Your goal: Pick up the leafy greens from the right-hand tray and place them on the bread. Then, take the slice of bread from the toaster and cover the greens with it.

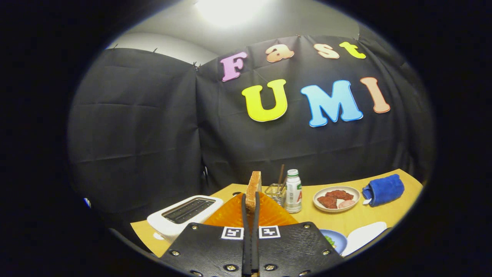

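My gripper [250, 200] is shut on a slice of toasted bread [254, 187], held upright and edge-on between both fingers, raised above the table. The white toaster [184, 217] stands just left of the fingers, its slots dark. A blue plate [335, 239] with a bit of leafy greens [329, 241] peeks out right of the gripper body, beside a white plate [365, 234]. An orange ridged tray or mat [234, 215] lies right under the held bread.
Beyond the fingers stand a small white bottle [293, 191] and a glass holder with sticks [277, 192]. A plate with meat pieces [336, 199] and a rolled blue cloth [384, 189] lie to the right on the yellow table [346, 219]. Black cloth walls close the back.
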